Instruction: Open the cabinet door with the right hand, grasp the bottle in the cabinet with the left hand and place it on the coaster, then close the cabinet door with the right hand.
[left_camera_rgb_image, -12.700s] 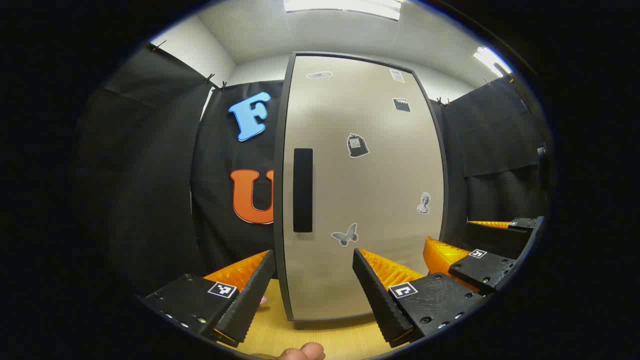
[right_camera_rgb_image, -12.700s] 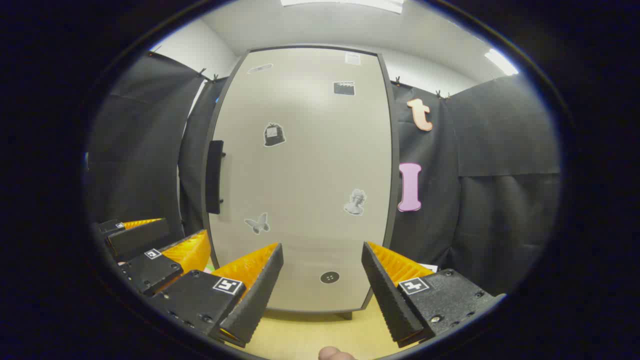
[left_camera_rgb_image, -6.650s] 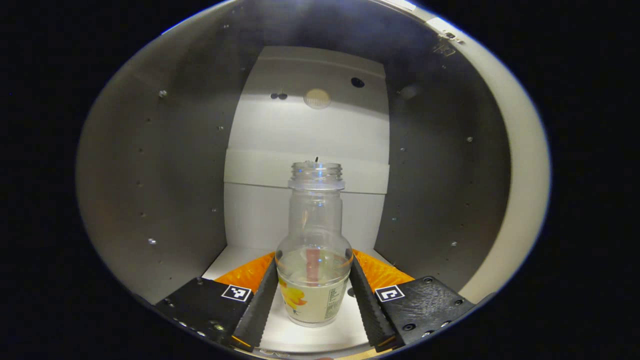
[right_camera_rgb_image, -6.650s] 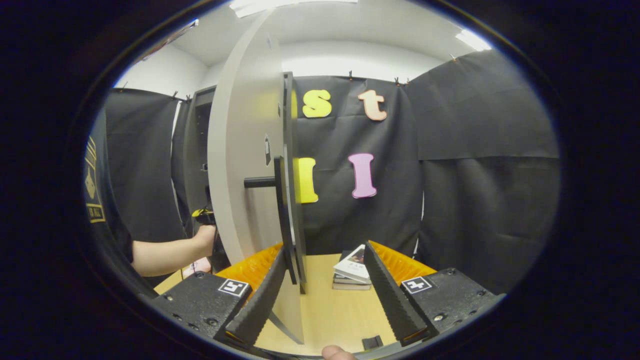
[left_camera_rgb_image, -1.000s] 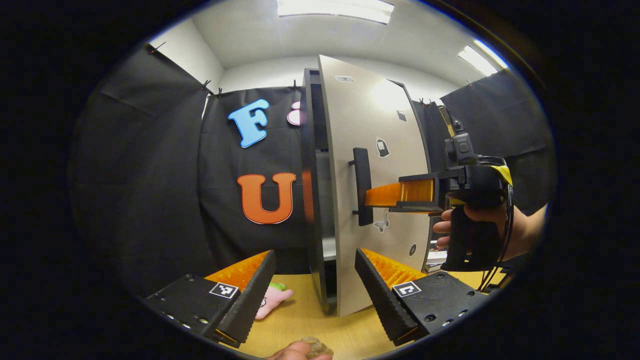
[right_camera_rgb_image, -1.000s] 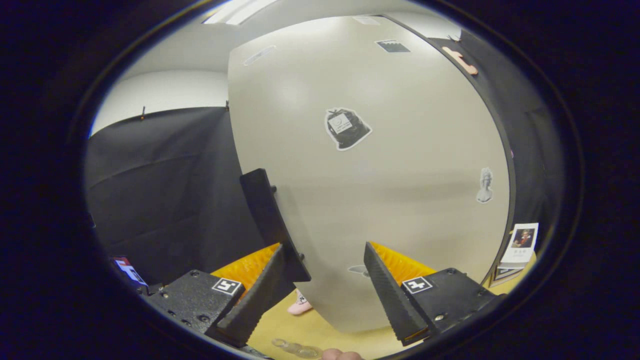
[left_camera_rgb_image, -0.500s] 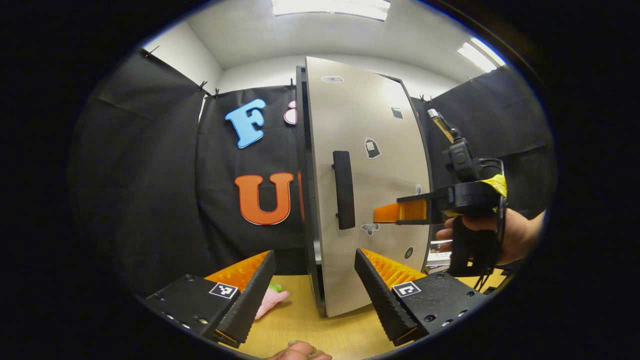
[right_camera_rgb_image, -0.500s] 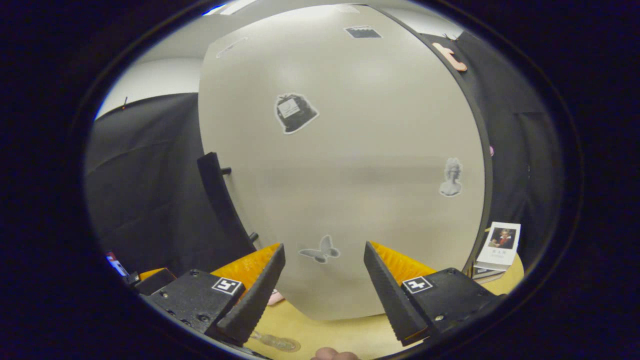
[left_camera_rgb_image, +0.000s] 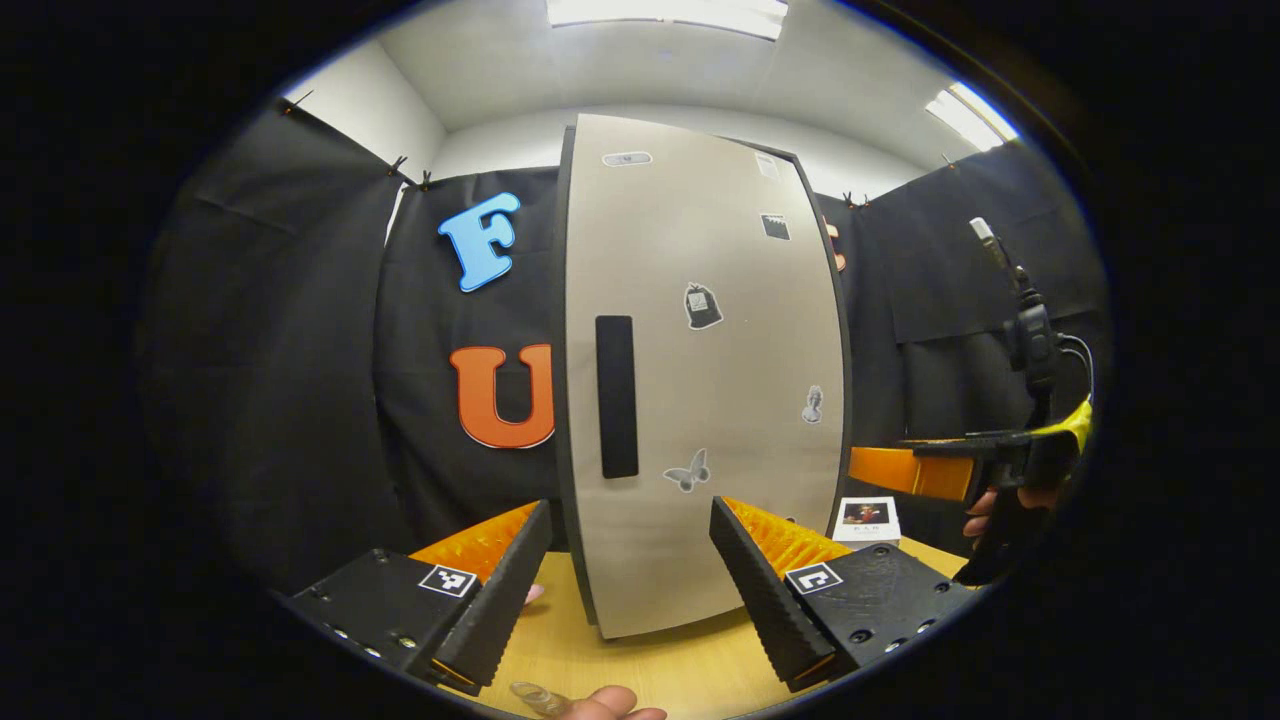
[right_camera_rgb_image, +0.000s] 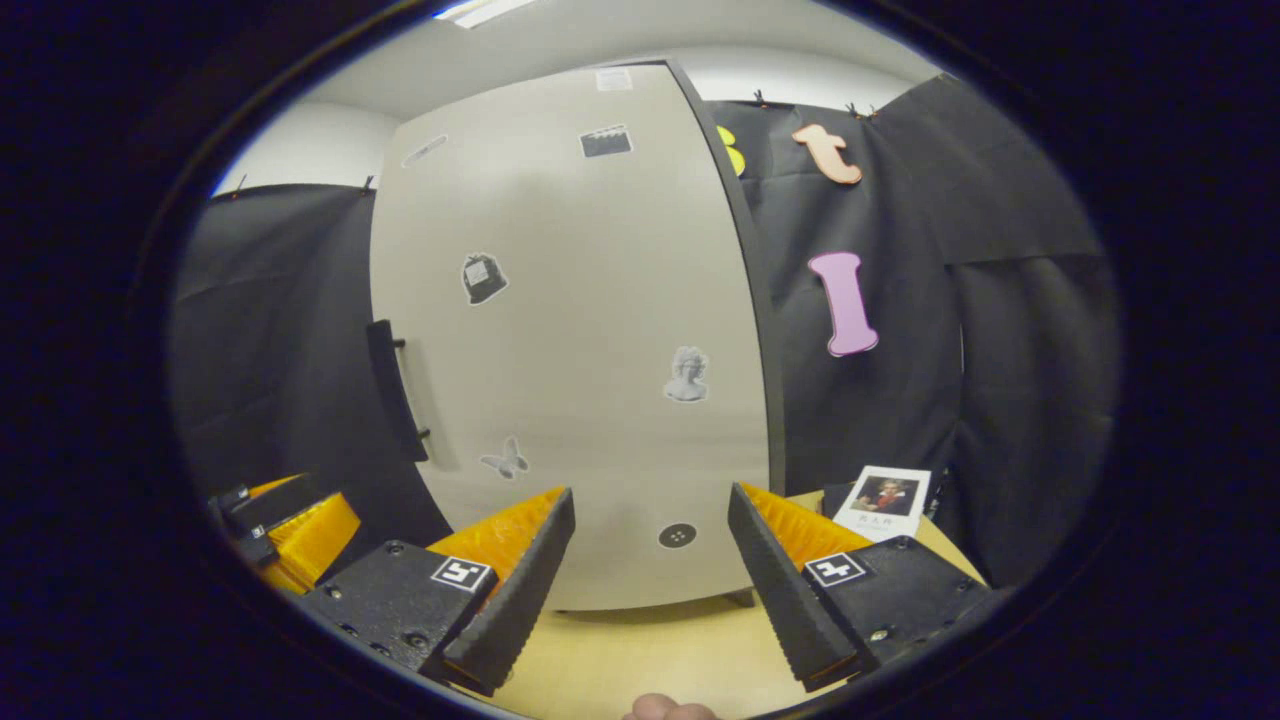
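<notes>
Ahead of the left gripper (left_camera_rgb_image: 630, 575), whose fingers stand apart and empty, the tall beige cabinet door (left_camera_rgb_image: 700, 400) with a black bar handle (left_camera_rgb_image: 616, 397) sits shut; a clear glass bottle (left_camera_rgb_image: 535, 698) peeks at the bottom edge beside a fingertip, and the right gripper (left_camera_rgb_image: 905, 470) hovers off the door. From the right gripper view, that gripper (right_camera_rgb_image: 650, 560) is spread wide before the closed door (right_camera_rgb_image: 580, 350) over the light wooden table (right_camera_rgb_image: 620, 660).

I see the tall beige cabinet door with the black bar handle (left_camera_rgb_image: 700, 380) now flush with its dark frame; a second ago it stood ajar. My right gripper (left_camera_rgb_image: 870, 468) has left the handle and pulled back to the right, jaws apart, now well clear of the door.
</notes>
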